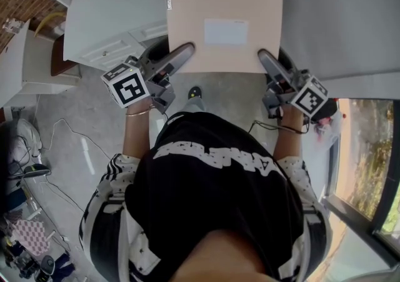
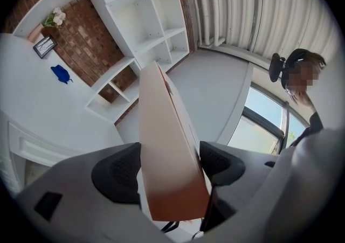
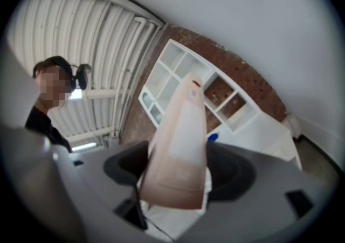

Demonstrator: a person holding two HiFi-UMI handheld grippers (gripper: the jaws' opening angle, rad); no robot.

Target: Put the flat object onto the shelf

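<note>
A flat beige cardboard package point(image 1: 224, 5) with a pale label is held up in front of me, its lower edge near my chest. My left gripper point(image 1: 185, 50) is shut on its lower left corner and my right gripper point(image 1: 265, 56) on its lower right corner. In the left gripper view the package point(image 2: 167, 145) runs edge-on between the dark pads point(image 2: 116, 172) of that gripper point(image 2: 170, 169), with the white cubby shelf point(image 2: 145, 26) beyond. The right gripper view shows the package point(image 3: 180, 139) clamped in that gripper point(image 3: 180, 174), with the same shelf point(image 3: 183, 75) behind it against a brick wall.
A white cabinet top point(image 1: 106, 18) lies ahead on the left, carrying a picture frame point(image 2: 44, 46), flowers and a blue item point(image 2: 61, 73). Another person point(image 2: 302, 85) stands by the window. Cables and clutter lie on the floor point(image 1: 56, 149) at left.
</note>
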